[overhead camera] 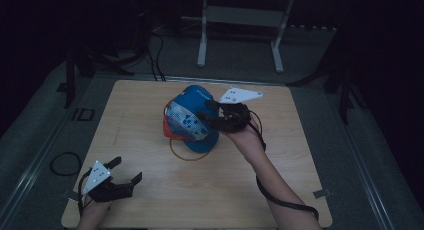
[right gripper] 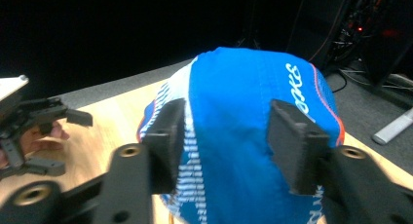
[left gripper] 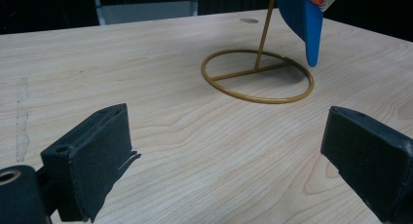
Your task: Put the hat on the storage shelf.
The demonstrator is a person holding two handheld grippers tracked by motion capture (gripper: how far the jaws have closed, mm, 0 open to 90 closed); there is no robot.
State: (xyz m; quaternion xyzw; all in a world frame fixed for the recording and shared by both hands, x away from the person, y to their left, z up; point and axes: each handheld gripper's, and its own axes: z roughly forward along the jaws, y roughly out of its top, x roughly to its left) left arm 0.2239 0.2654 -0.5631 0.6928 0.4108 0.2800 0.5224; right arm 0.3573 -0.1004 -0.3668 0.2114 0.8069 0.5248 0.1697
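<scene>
Pale wood forms the table (overhead camera: 150, 190), and at its near left corner the left gripper (overhead camera: 122, 174) rests low with its jaws spread wide, nothing between them. Ahead of it a gold wire stand (left gripper: 258, 78) sits on a ring base near the table's middle. A blue cap (overhead camera: 192, 119) perches on that stand. From the right, the right gripper (right gripper: 226, 141) reaches in, its jaws parted either side of the cap's crown.
</scene>
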